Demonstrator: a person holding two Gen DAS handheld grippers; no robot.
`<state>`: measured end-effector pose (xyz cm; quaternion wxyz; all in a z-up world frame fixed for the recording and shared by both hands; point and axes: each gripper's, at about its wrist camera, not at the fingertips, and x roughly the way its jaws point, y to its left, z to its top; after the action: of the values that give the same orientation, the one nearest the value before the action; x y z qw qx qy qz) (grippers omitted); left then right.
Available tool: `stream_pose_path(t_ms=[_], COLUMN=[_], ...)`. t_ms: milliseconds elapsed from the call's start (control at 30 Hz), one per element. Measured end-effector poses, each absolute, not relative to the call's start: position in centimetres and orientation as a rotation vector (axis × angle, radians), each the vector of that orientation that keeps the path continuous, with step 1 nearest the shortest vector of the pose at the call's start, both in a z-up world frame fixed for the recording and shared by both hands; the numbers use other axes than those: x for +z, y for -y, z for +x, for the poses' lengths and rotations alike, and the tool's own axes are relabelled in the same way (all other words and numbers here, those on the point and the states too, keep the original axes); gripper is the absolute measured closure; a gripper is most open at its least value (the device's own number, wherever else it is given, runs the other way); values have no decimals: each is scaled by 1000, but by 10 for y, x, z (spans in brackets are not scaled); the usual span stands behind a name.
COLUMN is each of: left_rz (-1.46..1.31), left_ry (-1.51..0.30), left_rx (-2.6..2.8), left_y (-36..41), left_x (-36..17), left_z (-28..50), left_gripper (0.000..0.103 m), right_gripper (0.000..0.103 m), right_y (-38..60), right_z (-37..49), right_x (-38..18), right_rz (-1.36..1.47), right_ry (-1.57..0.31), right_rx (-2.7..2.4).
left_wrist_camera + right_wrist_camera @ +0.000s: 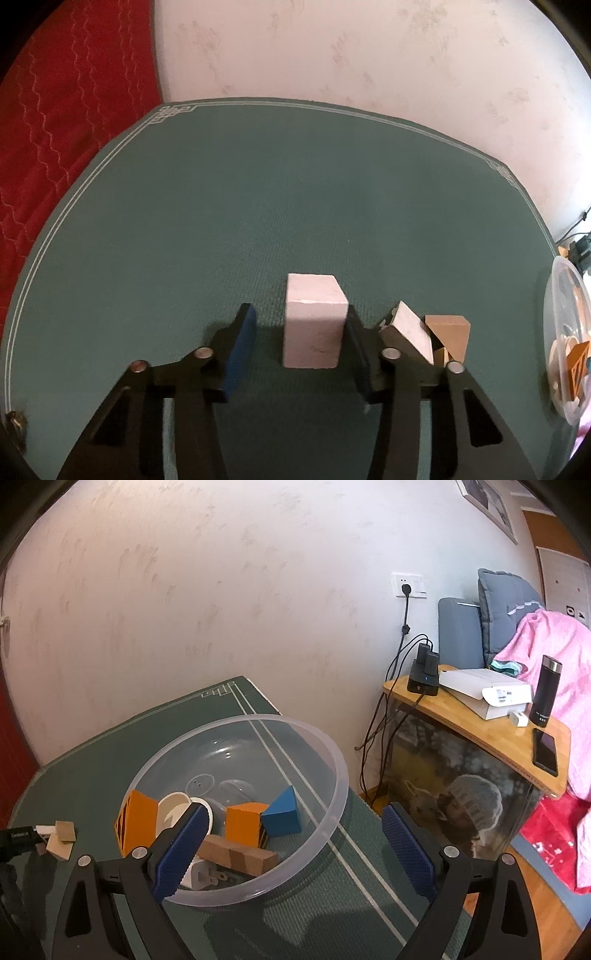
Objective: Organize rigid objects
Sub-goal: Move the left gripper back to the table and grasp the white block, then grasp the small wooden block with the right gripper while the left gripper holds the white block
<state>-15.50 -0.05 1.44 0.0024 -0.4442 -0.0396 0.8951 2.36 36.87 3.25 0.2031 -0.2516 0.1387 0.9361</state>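
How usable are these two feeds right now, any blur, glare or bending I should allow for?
Left wrist view: the white block is sharp, its shadow short; the mat's border bows from fisheye; dark vignette in the corners. Right wrist view: the clear bowl shows faint highlights, contents readable; wall and side table curve strongly.

The dark green table mat (258, 206) looks like matt, finely ribbed woven cloth. The pale pink rectangular block (314, 325) has a matt, chalky, slightly rough face. The clear round bowl (325, 753) is smooth, glossy plastic; inside, the plain brown wooden bar (240, 856) shows bare matt grain, and the blue wedge block (282, 812) carries smooth matt paint.
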Motion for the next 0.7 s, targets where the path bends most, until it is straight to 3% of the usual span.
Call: stream_pose_path(t_ms=[167, 467, 700], left_rz=[-1372, -1351, -1279], left_ry=[169, 227, 223], left_rx=[2796, 2785, 2819], left_y=[9, 18, 24], left_x=[14, 18, 29], left_z=[-157, -151, -143], left_gripper=[72, 72, 73], right_gripper=[6, 6, 6], right_y=[-359, -311, -269], right_z=[20, 15, -26], right_x=[35, 61, 52], right_rz=[-721, -700, -1019], right_ry=[-314, -265, -420], right_rx=[2626, 2774, 2972])
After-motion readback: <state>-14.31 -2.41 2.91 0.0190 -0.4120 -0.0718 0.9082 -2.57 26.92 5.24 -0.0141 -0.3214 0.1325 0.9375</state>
